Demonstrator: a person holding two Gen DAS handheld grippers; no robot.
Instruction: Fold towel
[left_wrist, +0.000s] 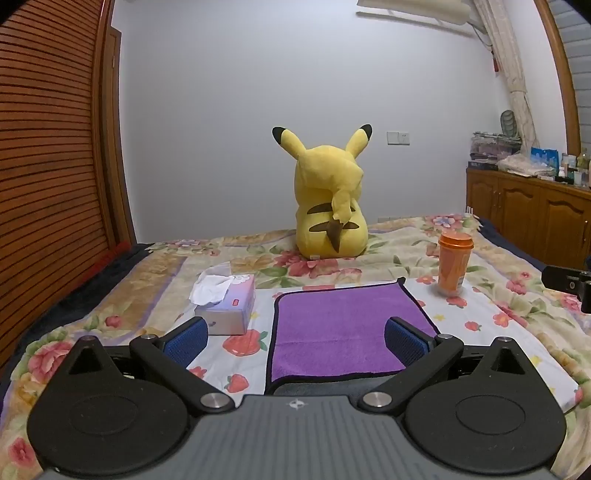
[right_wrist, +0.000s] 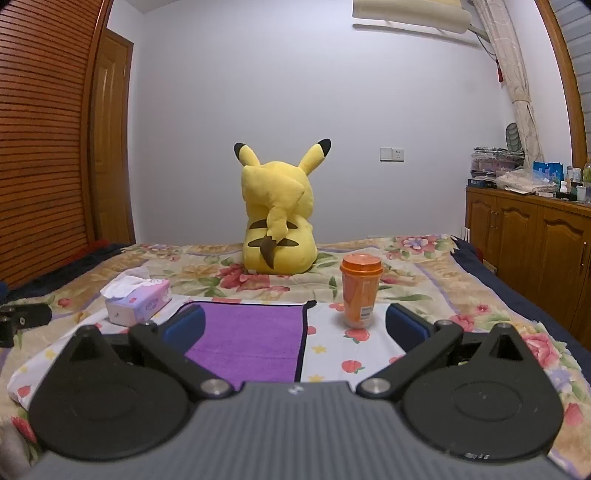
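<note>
A purple towel (left_wrist: 343, 328) with a dark border lies flat on the floral bedspread (left_wrist: 517, 332); it also shows in the right wrist view (right_wrist: 251, 339). My left gripper (left_wrist: 295, 339) is open and empty, held just above the towel's near edge, its blue pads (left_wrist: 186, 341) wide apart. My right gripper (right_wrist: 297, 328) is open and empty, held over the towel's near right corner. The towel's near edge is partly hidden by both gripper bodies.
A tissue box (left_wrist: 229, 302) sits left of the towel. An orange cup (left_wrist: 454, 262) with a lid stands at its far right corner. A yellow Pikachu plush (left_wrist: 328, 206) sits behind. A wooden wardrobe (left_wrist: 48, 147) is left, a cabinet (left_wrist: 528, 214) right.
</note>
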